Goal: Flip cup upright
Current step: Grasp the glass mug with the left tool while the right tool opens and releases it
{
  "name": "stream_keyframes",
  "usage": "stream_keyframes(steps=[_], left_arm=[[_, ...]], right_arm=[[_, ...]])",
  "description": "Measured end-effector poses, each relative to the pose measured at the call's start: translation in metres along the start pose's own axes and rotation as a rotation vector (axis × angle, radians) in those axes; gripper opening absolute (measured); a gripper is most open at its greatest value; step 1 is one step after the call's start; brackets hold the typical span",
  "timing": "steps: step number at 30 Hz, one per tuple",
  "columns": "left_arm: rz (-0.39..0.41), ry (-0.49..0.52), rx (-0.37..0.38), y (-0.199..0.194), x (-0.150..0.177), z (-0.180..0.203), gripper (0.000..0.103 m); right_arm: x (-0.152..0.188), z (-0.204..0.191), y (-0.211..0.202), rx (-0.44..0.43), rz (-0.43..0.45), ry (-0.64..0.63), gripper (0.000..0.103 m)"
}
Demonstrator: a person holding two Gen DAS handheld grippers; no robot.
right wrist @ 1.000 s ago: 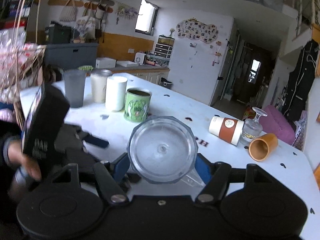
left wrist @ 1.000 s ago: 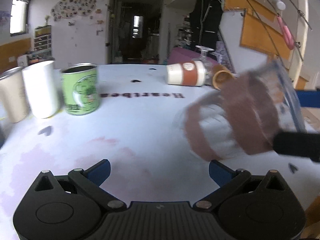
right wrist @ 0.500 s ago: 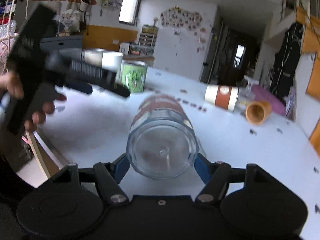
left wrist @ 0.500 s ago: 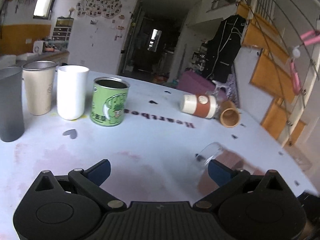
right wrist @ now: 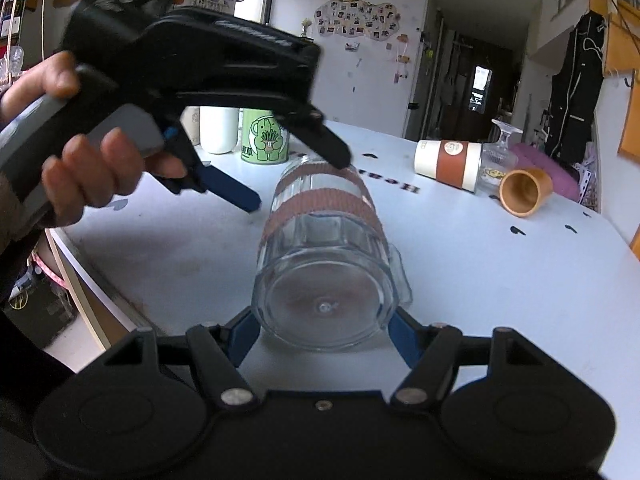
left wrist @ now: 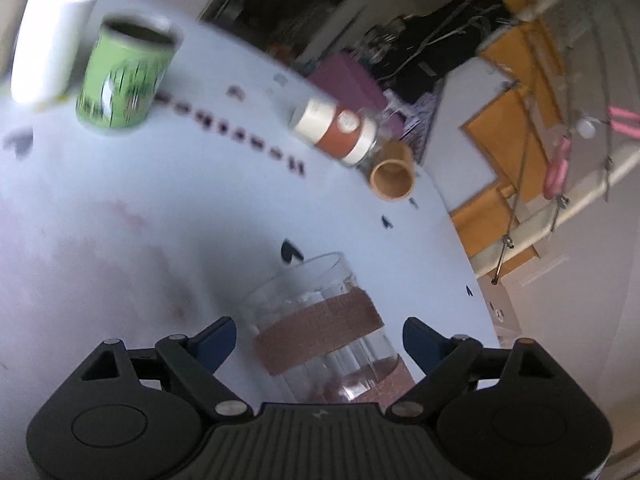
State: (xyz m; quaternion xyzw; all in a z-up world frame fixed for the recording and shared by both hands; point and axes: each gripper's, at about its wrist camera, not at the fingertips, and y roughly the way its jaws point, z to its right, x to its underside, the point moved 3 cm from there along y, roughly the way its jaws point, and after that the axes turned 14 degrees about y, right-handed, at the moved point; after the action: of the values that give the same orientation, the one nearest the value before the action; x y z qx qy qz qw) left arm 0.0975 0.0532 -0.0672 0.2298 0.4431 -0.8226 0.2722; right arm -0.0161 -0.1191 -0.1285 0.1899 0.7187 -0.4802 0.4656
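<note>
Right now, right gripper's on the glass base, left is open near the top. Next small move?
Probably close the left gripper on the banded middle of the glass cup. The cup lies on its side on the table, with the right gripper clamped at its base and the left fingers open on either side of it. A second hold should steady the turn upright.
</note>
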Motion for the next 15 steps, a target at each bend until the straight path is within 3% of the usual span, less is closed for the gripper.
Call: stream_keyframes(steps=[3,7,15], left_arm=[[-0.068,-0.080,0.012,0.013,0.002,-0.005,0.092],[-0.101,-0.132,0.038,0.020,0.004,-0.006,0.092],[-0.093,-0.168,0.049,0.024,0.006,-0.001,0.092]], right_arm=[[0.000,0.002,0.001,-0.004,0.002,-0.003,0.071],[0.000,0.003,0.002,-0.005,0.004,-0.004,0.071],[0.000,-0.001,0.001,-0.003,0.006,-0.024,0.071]])
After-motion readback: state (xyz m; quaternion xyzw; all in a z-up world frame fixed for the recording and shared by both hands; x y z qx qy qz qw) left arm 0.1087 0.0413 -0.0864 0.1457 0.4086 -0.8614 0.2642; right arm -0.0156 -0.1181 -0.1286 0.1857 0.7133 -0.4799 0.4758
